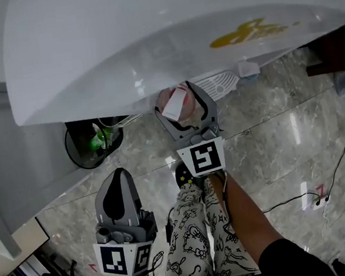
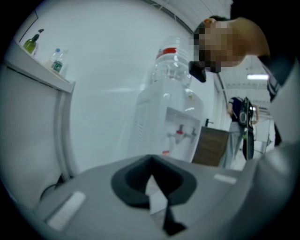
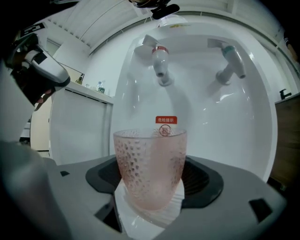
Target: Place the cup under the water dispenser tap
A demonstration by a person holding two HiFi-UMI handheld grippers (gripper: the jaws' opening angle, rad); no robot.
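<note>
Jaws of your right gripper clasp the pink dimpled cup around its lower wall, below the red tap, while your left gripper is closed and empty; the cup looks light, thin and likely slick, so squeeze gently.

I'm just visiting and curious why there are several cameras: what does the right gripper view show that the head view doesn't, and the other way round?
Only the right gripper view: the red tap and blue tap, plus a red label. Only the head view: the left tongs, a black bin and patterned trousers. Both: the pink cup held in the right tongs, before the white dispenser.
</note>
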